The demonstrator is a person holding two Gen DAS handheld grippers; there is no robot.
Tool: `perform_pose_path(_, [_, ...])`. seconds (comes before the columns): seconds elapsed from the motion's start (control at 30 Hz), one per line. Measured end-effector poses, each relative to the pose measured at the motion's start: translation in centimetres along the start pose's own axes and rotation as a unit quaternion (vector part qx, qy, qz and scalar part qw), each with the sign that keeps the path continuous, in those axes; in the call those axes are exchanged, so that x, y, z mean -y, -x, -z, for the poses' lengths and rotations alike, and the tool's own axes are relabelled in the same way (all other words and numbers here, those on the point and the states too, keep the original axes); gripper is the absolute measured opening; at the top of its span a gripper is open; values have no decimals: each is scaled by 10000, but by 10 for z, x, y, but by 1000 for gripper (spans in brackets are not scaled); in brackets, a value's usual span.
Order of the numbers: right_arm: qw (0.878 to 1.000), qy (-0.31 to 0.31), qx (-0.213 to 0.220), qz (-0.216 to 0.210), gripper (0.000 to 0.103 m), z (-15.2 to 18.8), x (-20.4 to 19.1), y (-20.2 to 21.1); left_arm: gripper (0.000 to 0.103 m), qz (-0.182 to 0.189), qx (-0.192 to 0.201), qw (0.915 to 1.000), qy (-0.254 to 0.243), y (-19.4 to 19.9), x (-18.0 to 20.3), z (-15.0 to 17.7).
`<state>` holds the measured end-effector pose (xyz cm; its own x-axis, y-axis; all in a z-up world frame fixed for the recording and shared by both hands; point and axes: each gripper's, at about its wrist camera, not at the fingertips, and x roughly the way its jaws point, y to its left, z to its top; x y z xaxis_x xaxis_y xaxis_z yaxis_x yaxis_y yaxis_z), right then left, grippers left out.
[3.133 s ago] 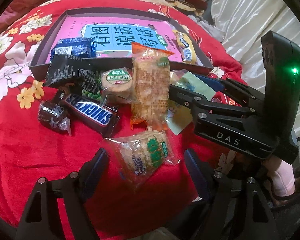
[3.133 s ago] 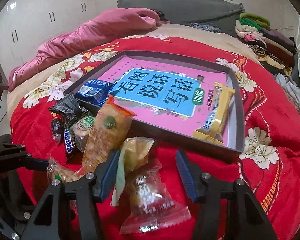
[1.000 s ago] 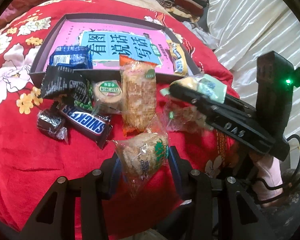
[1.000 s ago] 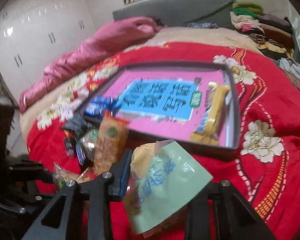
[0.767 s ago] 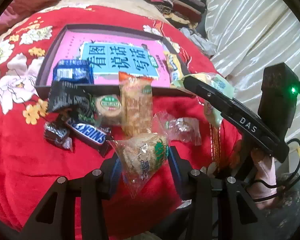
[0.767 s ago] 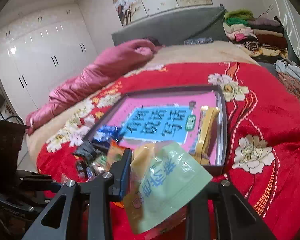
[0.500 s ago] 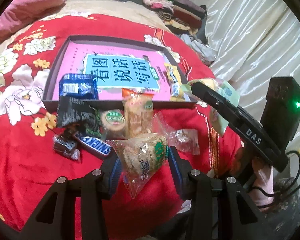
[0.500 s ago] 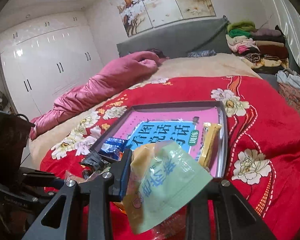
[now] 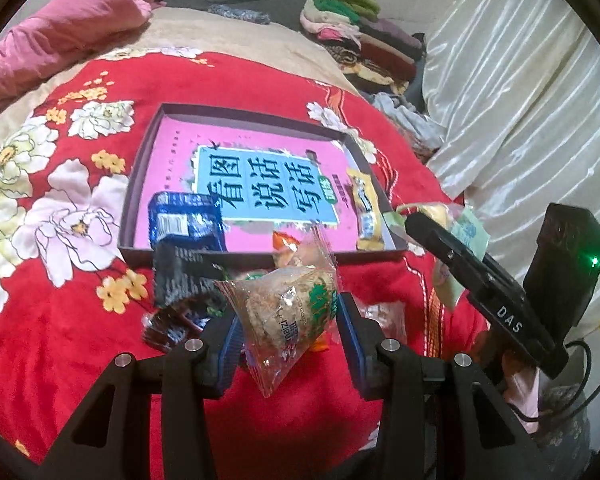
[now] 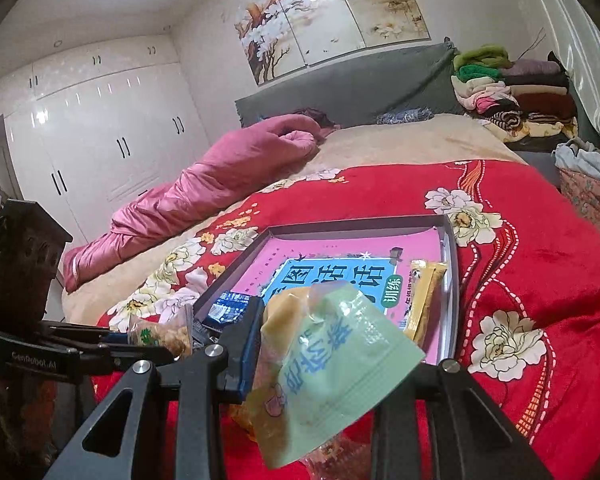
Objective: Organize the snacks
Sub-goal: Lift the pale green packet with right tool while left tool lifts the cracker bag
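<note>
Both grippers were loaded and held above the red bedspread (image 9: 80, 340), short of the tray's near edge. The dark shallow tray (image 9: 140, 184) lay ahead of both sets of fingers, its long axis running across the left wrist view; a pink-and-blue book (image 9: 260, 188) covered its floor.

Left gripper (image 9: 288, 332): jaws narrowed onto a clear-wrapped rice cracker packet (image 9: 284, 312), blue pads pressed on both sides, the packet's tail hanging below. Right gripper (image 10: 324, 368): jaws closed on a pale green pouch (image 10: 332, 364), which stood up between them (the right-hand pad was hidden behind the pouch, so contact there was judged, not seen).

Already in the tray: a yellow bar (image 9: 364, 208) lying lengthwise along the right edge, and a blue packet (image 9: 184, 220) at the near-left corner, overhanging the rim. A black packet (image 9: 176, 268) and other wrapped snacks lay on the bedspread just outside the near edge.

Judgement: the right gripper looked nearer the tray's near-right corner, the left nearer the middle of the near edge; each would need to carry forward over the rim before releasing.
</note>
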<state>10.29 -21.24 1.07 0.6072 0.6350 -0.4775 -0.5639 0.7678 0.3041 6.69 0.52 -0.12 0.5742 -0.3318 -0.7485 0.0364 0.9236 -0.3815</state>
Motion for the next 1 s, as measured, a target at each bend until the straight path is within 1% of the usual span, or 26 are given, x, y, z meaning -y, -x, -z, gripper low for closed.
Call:
perform_pose_path(0.2, [10000, 57, 42, -67, 33, -3, -4, -3, 46, -48, 92, 9999, 50, 3, -3, -8])
perform_pose_path(0.37, [9999, 78, 84, -33, 33, -6, -3, -6, 46, -81, 159, 9998, 86, 4, -5, -14])
perform_pose_path(0.53, [9999, 9, 136, -39, 33, -9, 0, -6, 46, -105, 226, 9996, 156, 5, -9, -21])
perform_pose_path(1.0, [9997, -75, 201, -71, 33, -15, 6, -7, 46, -208, 379, 9989, 152, -2, -9, -39])
